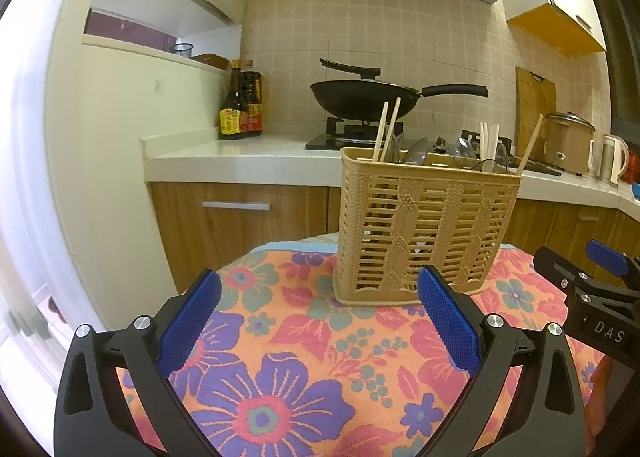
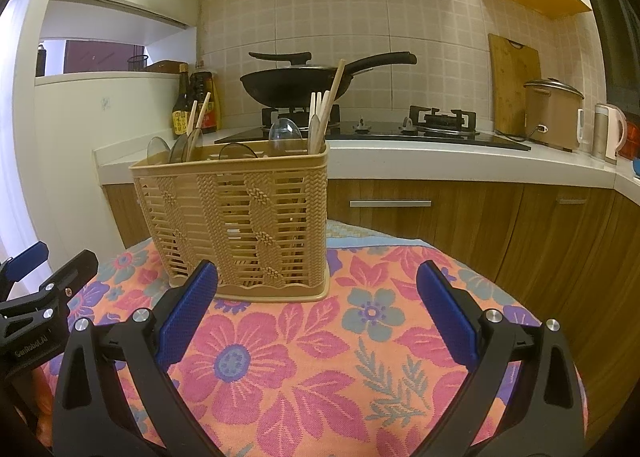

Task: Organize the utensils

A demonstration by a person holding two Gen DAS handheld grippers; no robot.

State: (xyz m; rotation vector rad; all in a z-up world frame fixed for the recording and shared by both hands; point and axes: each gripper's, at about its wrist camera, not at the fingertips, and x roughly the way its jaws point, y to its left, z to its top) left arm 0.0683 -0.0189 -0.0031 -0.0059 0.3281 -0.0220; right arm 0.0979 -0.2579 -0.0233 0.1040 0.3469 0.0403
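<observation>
A tan woven plastic utensil basket [image 1: 424, 229] [image 2: 240, 221] stands upright on a floral cloth. Wooden chopsticks [image 1: 386, 131] [image 2: 326, 113] and clear plastic spoons [image 1: 466, 153] [image 2: 284, 133] stick up out of it. My left gripper [image 1: 320, 321] is open just in front of the basket, with nothing between its blue pads. My right gripper [image 2: 316, 321] is open too and holds nothing; the basket sits ahead and to its left. Each gripper shows at the edge of the other's view: the right gripper [image 1: 600, 289] at the right edge, the left gripper [image 2: 36, 289] at the left edge.
The floral cloth [image 1: 304, 377] [image 2: 320, 369] covers a small round table. Behind it runs a kitchen counter [image 1: 240, 161] with sauce bottles [image 1: 240, 105], a black wok [image 1: 360, 97] on a gas stove, a cutting board [image 2: 514, 77], a rice cooker [image 2: 554, 113] and a kettle [image 2: 608, 133].
</observation>
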